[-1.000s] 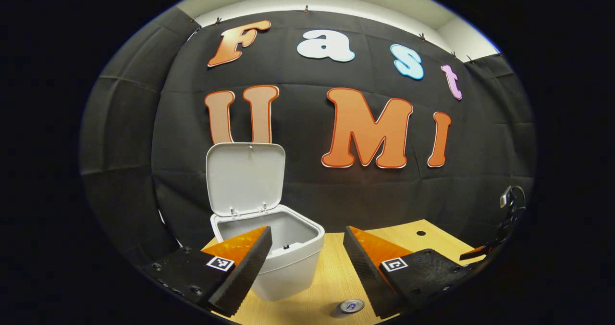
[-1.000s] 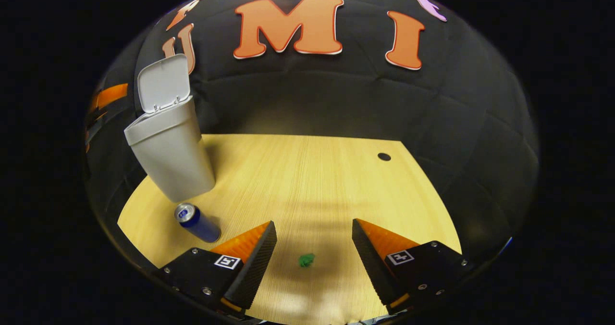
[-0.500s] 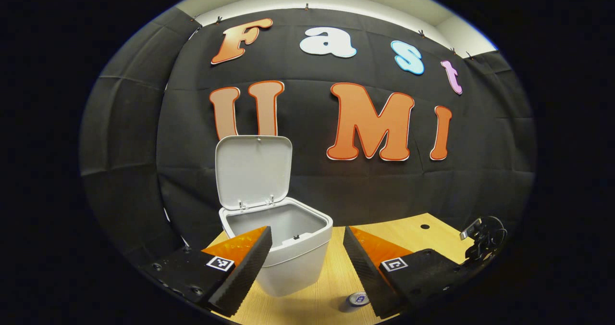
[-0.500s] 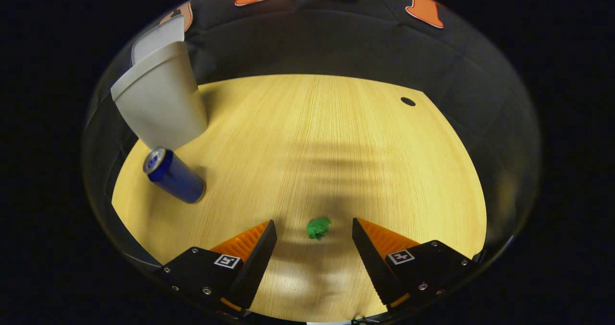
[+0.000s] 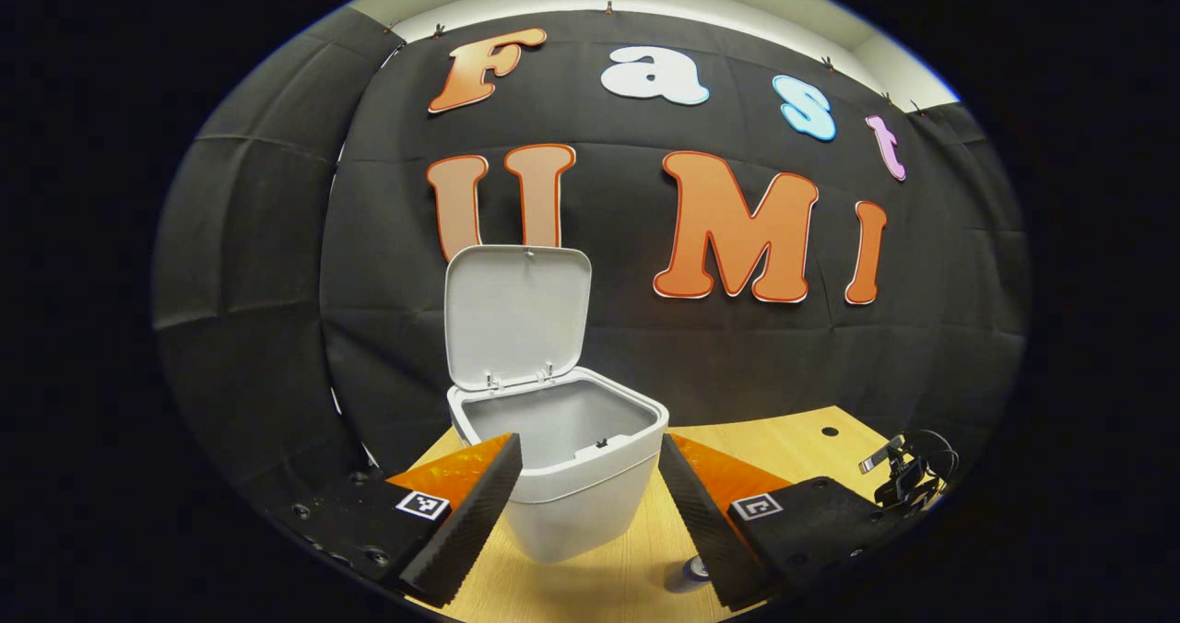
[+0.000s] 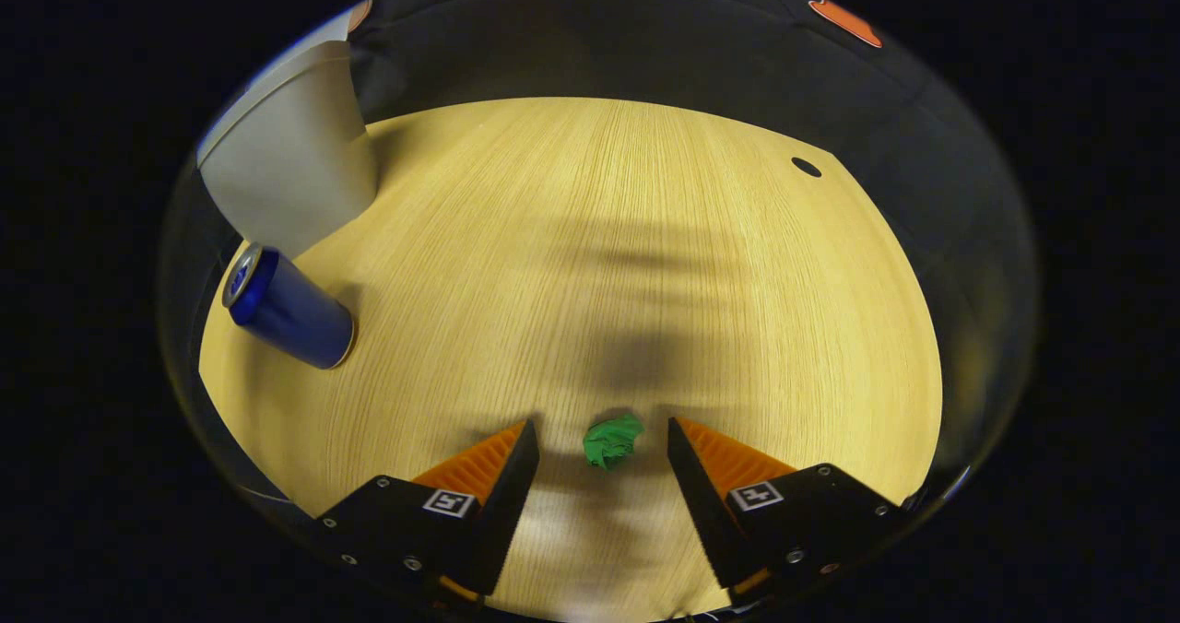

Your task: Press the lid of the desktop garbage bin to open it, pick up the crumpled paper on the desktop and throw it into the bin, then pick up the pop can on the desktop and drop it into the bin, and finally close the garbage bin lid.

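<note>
A pale wooden bench [image 6: 590, 236] stands in front of a black cloth wall [image 5: 277, 236]. In the left gripper view, a white garbage bin [image 5: 572, 503] sits on the bench near its back edge, close to the wall. Its lid [image 5: 516, 314] is swung up and stands nearly upright on hinges at the bin's rear rim, so the bare inside of the bin shows. The left gripper [image 5: 590, 476] hangs above the bench just in front of the bin with its fingers spread wide apart and nothing between them; the bin's front wall shows through the gap.

In the right gripper view, the right gripper [image 6: 604, 457] points down at the bench with its fingers spread. A small wad of green crumpled paper [image 6: 611, 440] lies on the bench in the gap between the fingertips, touching neither finger. Off toward the bench's left edge in this view, a blue pop can [image 6: 290, 308] stands upright with its silver top showing, just beside the base of the garbage bin. A small dark round hole [image 6: 806, 167] marks the bench top near its far right corner. At the right rim of the left gripper view, part of the other gripper's rig with a looped black cable [image 5: 908, 476] shows low over the bench.
</note>
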Demonstrator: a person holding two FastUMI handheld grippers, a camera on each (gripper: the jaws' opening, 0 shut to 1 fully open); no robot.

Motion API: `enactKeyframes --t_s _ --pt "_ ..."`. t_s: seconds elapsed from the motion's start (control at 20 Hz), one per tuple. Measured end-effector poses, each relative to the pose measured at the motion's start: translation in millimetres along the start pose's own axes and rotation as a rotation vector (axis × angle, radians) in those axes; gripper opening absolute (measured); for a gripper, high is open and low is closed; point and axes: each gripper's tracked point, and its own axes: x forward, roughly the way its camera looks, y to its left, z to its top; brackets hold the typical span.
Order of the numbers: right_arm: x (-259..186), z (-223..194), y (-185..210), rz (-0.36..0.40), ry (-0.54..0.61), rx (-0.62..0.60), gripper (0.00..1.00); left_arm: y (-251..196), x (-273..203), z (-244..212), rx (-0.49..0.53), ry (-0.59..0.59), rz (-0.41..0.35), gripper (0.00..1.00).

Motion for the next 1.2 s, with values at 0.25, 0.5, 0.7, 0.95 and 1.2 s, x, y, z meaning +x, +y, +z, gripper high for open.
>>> enactKeyframes --t_s 0.25,0.5,0.7,0.95,1.2 --pt "11 30 31 0.031 0.041 0.036 0.42 5 -2 3 0.002 -0.007 0.017 0.95" --pt "7 84 57 0.053 0.056 0.048 0.15 -1 -1 3 0.010 -0.006 0.012 0.95" --pt "-6 155 68 0.053 0.007 0.078 0.05 -5 -1 7 0.013 -0.011 0.007 0.95" --pt "-48 274 78 0.053 -0.079 0.090 0.05 -10 1 10 0.002 -0.016 -0.003 0.95" --pt "-143 365 111 0.067 -0.253 0.096 0.05 -15 2 12 -0.001 -0.016 -0.014 0.95"
